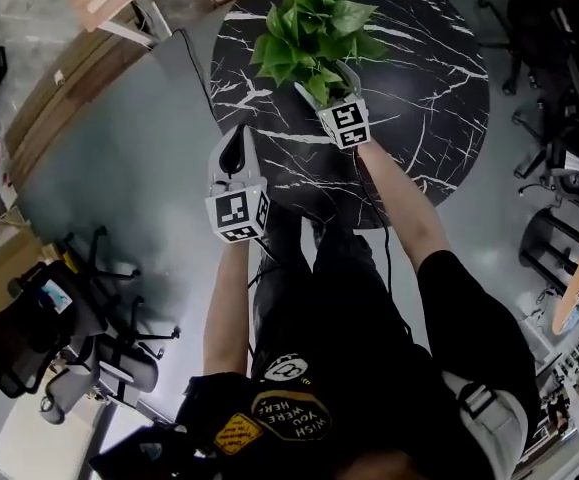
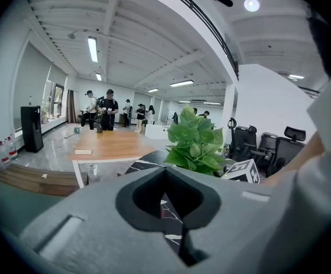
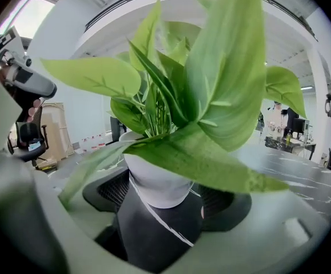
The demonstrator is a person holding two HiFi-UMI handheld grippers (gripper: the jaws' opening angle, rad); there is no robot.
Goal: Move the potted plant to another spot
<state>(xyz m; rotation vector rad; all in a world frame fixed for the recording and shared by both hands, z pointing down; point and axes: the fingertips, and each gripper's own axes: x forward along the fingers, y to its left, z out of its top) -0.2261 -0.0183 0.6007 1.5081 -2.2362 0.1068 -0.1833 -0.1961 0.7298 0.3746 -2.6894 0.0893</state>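
The potted plant (image 1: 314, 18), green leaves in a white pot (image 3: 154, 181), hangs low over the near left part of the round black marble table (image 1: 419, 98). My right gripper (image 1: 326, 86) is shut on the pot, whose sides sit between the dark pads (image 3: 105, 190). The leaves (image 3: 211, 96) fill most of the right gripper view and hide what lies beyond. My left gripper (image 1: 235, 153) is off the table's left edge, over the grey floor, shut and holding nothing. In the left gripper view its jaws (image 2: 166, 176) meet, and the plant (image 2: 196, 147) shows ahead to the right.
A wooden table (image 2: 111, 144) stands beyond the marble one, with several people (image 2: 105, 110) far behind it. Black office chairs (image 1: 59, 318) are at my lower left, and more chairs (image 1: 559, 28) stand on the right. Wooden boards (image 1: 79, 68) lie at upper left.
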